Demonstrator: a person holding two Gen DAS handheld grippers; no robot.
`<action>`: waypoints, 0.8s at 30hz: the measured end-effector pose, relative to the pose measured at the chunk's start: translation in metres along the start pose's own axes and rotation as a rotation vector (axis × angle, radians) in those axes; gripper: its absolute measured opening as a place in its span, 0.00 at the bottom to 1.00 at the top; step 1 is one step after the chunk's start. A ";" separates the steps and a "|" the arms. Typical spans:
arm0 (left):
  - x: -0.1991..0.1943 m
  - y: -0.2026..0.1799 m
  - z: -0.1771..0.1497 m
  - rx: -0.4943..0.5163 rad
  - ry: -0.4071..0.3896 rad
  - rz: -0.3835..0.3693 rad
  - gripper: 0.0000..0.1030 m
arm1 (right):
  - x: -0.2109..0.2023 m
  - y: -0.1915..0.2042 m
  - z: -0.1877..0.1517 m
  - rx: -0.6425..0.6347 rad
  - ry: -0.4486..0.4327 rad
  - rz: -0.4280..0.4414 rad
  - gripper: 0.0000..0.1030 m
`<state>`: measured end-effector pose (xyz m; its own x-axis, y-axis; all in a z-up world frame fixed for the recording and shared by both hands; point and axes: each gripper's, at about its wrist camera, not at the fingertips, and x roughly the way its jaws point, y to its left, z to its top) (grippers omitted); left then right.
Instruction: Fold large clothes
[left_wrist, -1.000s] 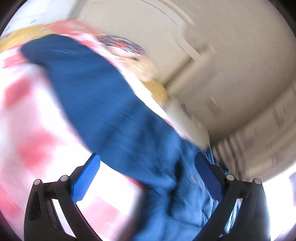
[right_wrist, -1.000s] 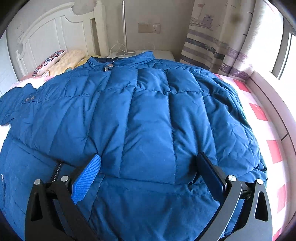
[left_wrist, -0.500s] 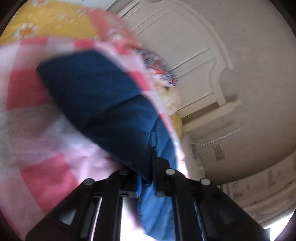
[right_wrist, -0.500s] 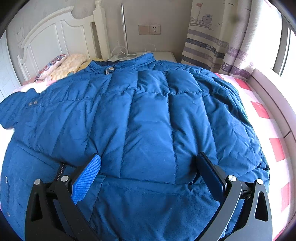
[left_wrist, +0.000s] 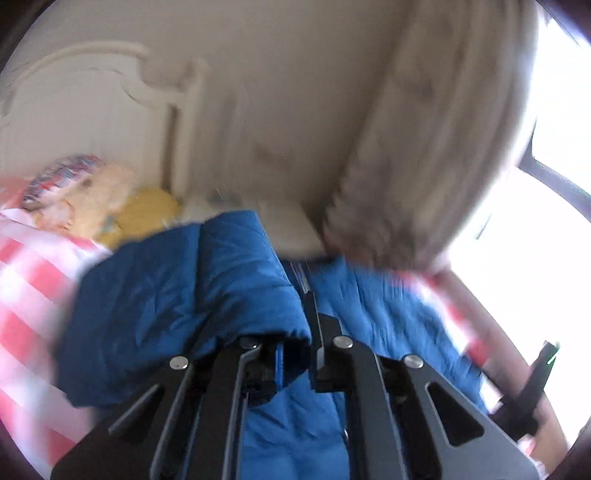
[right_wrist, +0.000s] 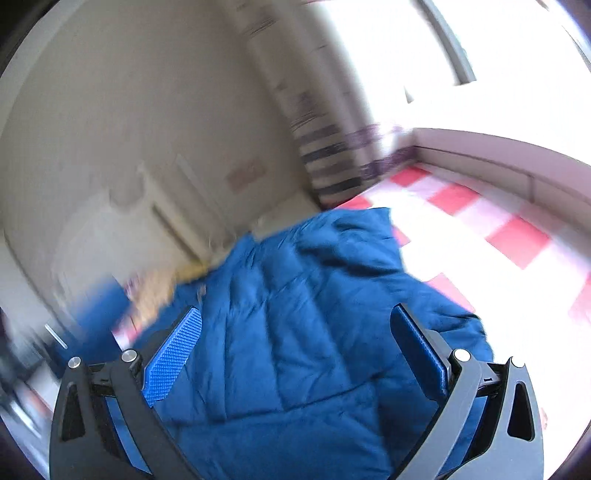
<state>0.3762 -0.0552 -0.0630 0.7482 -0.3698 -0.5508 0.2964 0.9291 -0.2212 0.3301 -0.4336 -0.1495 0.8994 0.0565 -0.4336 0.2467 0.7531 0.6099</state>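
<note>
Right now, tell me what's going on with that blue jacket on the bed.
A person with a gripper in each hand is folding a blue puffer jacket on a bed with a red-and-white checked sheet. The left gripper is shut on a padded fold of the jacket. The right gripper hangs open above the jacket, gripping nothing. Both views are motion-blurred.

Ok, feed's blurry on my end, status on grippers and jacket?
Left gripper shut on blue jacket sleeve. Right gripper open over jacket body, nothing gripped. Jacket on checked bedsheet. Nothing in the way.
</note>
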 end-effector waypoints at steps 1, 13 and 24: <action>0.025 -0.015 -0.015 0.025 0.072 0.005 0.14 | -0.001 -0.007 0.002 0.039 0.000 -0.001 0.95; 0.017 -0.084 -0.065 0.350 0.165 0.018 0.89 | -0.004 -0.006 -0.001 0.041 0.020 0.005 0.95; -0.046 0.094 -0.069 -0.317 0.028 0.361 0.70 | 0.004 0.019 -0.013 -0.118 0.062 -0.024 0.95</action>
<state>0.3285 0.0489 -0.1139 0.7527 -0.0276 -0.6578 -0.1780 0.9534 -0.2438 0.3337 -0.4106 -0.1477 0.8687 0.0750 -0.4896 0.2207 0.8264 0.5180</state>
